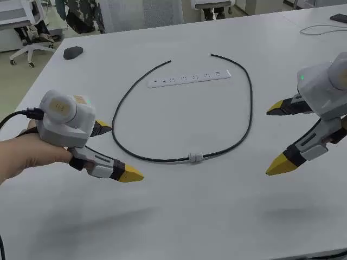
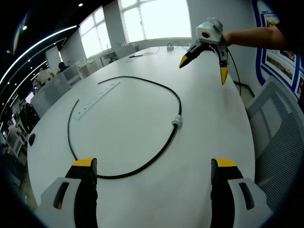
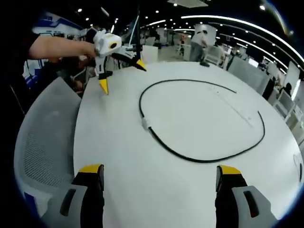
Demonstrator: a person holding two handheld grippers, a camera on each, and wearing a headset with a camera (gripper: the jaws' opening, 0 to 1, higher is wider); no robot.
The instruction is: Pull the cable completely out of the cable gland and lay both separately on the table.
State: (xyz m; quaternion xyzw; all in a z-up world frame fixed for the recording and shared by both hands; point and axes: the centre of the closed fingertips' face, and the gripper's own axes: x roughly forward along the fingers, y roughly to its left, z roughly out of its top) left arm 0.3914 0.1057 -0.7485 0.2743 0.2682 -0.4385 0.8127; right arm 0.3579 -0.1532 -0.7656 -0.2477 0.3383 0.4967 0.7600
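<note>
Black cable [image 1: 249, 103] looped on white bench [image 1: 179, 216], grey cable gland [image 1: 195, 157] threaded on it, left tongs [image 1: 124, 153] wide, empty, left of gland, right tongs [image 1: 269, 142] wide, empty, right of gland

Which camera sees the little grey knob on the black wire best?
The head view: the cable gland lies close and sharp on the black cable. In the left gripper view the cable gland looks small and farther off; in the right gripper view the cable gland does too.
</note>
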